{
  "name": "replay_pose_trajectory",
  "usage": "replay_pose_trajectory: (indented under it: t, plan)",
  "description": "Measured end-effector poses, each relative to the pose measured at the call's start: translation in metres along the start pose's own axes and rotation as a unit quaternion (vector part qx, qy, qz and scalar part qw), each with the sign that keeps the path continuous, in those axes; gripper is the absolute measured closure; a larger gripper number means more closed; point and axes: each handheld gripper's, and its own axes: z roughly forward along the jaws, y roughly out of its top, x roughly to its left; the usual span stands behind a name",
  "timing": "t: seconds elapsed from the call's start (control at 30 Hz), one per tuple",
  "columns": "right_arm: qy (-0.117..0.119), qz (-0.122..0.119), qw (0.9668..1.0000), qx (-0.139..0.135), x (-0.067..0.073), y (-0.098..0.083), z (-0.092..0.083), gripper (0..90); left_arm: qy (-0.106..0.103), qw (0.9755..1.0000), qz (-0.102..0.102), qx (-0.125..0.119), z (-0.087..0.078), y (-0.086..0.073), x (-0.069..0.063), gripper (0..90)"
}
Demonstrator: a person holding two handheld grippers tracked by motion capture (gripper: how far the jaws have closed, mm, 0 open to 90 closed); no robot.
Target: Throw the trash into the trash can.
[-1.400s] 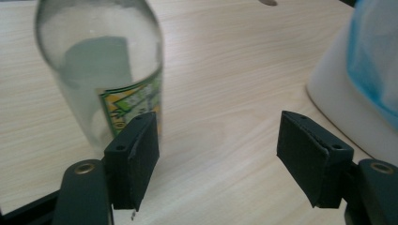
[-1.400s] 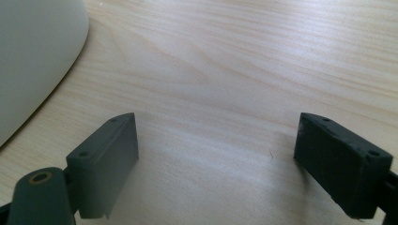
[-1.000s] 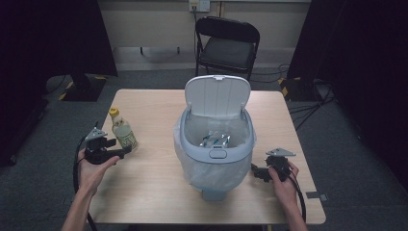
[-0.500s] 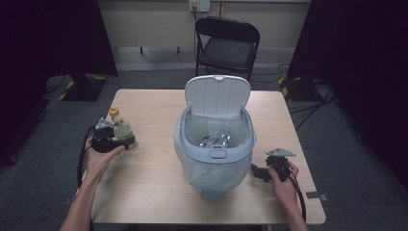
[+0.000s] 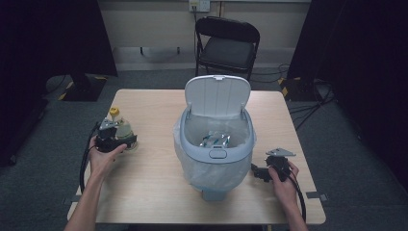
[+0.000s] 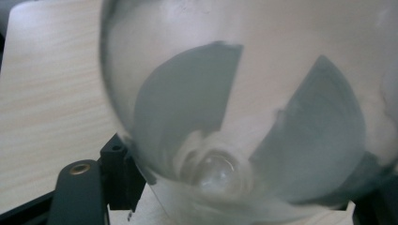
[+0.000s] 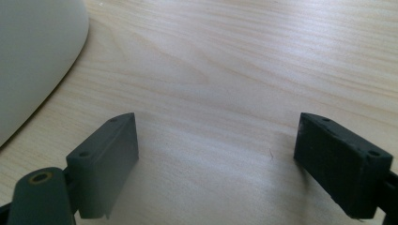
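A clear plastic bottle (image 5: 121, 130) with a yellow cap (image 5: 114, 111) stands near the table's left edge. My left gripper (image 5: 119, 138) reaches it from the near side. Its jaws have just been closing, the bottle is between them, and they now lie against its sides. In the left gripper view the bottle (image 6: 263, 56) spans the whole gap, and the dark jaws show through its wall. My right gripper (image 5: 260, 172) rests on the table to the right of the bin, held still. It is open with bare wood between its jaws (image 7: 216, 145).
A pale grey bin (image 5: 216, 144) with a plastic liner stands mid-table, its lid (image 5: 217, 96) raised and crumpled wrappers inside. Its curved wall (image 7: 33, 61) lies close to the left of my right gripper. A black folding chair (image 5: 226, 45) stands beyond the wooden table (image 5: 154, 192).
My left hand has moved right and slightly down, bringing the gripper from beside the bottle to around it. The right hand and the bin have not moved.
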Motion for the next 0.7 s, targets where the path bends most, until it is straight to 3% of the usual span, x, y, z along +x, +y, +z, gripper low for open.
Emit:
replay_pose_trajectory:
  t: [0.07,0.17,0.27,0.3,0.4,0.57,0.7]
  plan:
    - [0.0,0.0,1.0,0.0,0.0,0.0,0.0,12.9,0.005,0.9997,0.022,0.0,0.001,-0.001,-0.001,27.6]
    - [0.0,0.0,1.0,0.0,0.0,0.0,0.0,12.9,0.002,0.9997,0.025,-0.002,0.001,-0.001,0.0,27.9]
    - [0.0,0.0,1.0,0.0,0.0,0.0,0.0,12.9,0.002,1.0,0.009,0.003,0.003,-0.002,0.0,27.2]
    - [0.0,0.0,1.0,0.0,0.0,0.0,0.0,12.9,-0.003,0.9999,-0.009,0.008,0.004,-0.002,0.001,26.0]
    - [0.0,0.0,1.0,0.0,0.0,0.0,0.0,12.9,-0.014,0.9995,-0.025,0.015,0.007,-0.003,0.003,23.6]
    - [0.0,0.0,1.0,0.0,0.0,0.0,0.0,12.9,-0.017,0.999,-0.035,0.02,0.012,-0.007,0.003,19.9]
    - [0.0,0.0,1.0,0.0,0.0,0.0,0.0,12.9,-0.008,0.9994,-0.027,0.017,0.011,-0.006,0.002,25.2]
